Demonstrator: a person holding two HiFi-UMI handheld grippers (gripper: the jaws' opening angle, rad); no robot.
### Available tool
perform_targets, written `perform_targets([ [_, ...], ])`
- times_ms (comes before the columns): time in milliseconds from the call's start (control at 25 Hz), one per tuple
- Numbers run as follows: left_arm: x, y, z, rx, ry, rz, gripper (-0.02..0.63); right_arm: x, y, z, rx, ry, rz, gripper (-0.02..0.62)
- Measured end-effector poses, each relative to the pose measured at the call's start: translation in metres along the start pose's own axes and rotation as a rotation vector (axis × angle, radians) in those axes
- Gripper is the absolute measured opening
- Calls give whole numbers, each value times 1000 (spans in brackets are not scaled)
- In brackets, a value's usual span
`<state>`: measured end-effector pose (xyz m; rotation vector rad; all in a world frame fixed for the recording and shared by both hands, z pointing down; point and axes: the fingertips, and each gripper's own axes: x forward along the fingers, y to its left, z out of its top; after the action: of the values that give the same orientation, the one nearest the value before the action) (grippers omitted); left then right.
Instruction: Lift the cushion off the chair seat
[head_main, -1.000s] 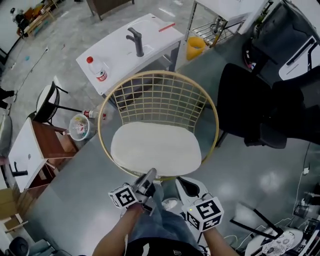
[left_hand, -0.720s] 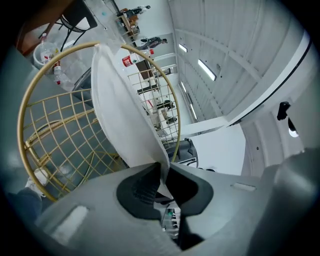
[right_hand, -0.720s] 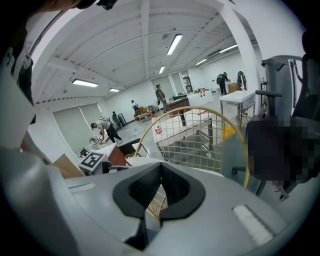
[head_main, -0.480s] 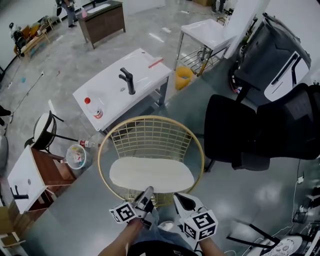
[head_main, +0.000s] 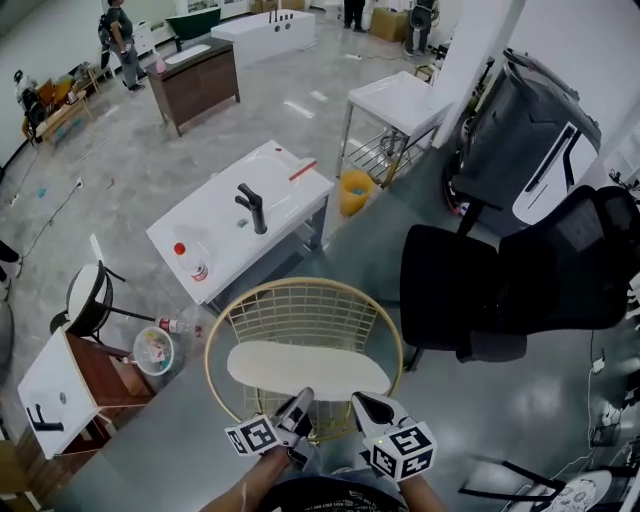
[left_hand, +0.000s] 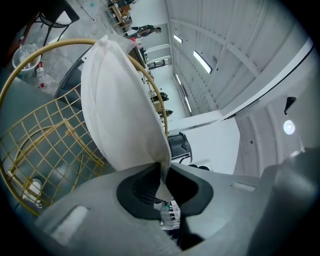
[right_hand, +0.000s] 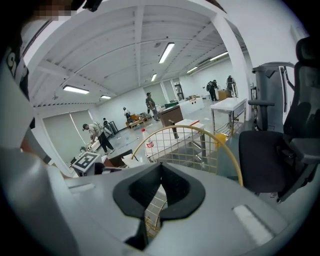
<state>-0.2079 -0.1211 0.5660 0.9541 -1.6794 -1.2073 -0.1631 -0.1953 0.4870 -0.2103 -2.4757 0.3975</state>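
The white cushion (head_main: 305, 368) lies on the seat of the gold wire chair (head_main: 214, 338). The left gripper (head_main: 297, 408) has its jaws shut tight on the cushion's near edge, and only a thin bit of the edge is pinched. The right gripper (head_main: 365, 408) sits just to the right of it, jaws closed on nothing.

I think the best way is to lift slowly, up and toward the near side. That should keep the far edge clear of the wire back. The thin pinch could slip, so the right gripper might take hold of the near edge too.
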Motion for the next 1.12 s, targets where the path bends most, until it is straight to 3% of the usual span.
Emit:
perform_targets([
  [480, -3, -56, 10, 116, -8, -40, 34, -18, -1, 42, -9, -114, 46, -6],
  [680, -21, -85, 5, 167, -107, -55, 34, -38, 6, 51, -37, -161, 109, -6],
  [960, -32, -136, 7, 172, -240, -114, 35, -71, 23, 76, -85, -243, 182, -6],
  [1120, -43, -167, 9, 279, -302, -133, 35, -87, 35, 84, -113, -285, 222, -6],
])
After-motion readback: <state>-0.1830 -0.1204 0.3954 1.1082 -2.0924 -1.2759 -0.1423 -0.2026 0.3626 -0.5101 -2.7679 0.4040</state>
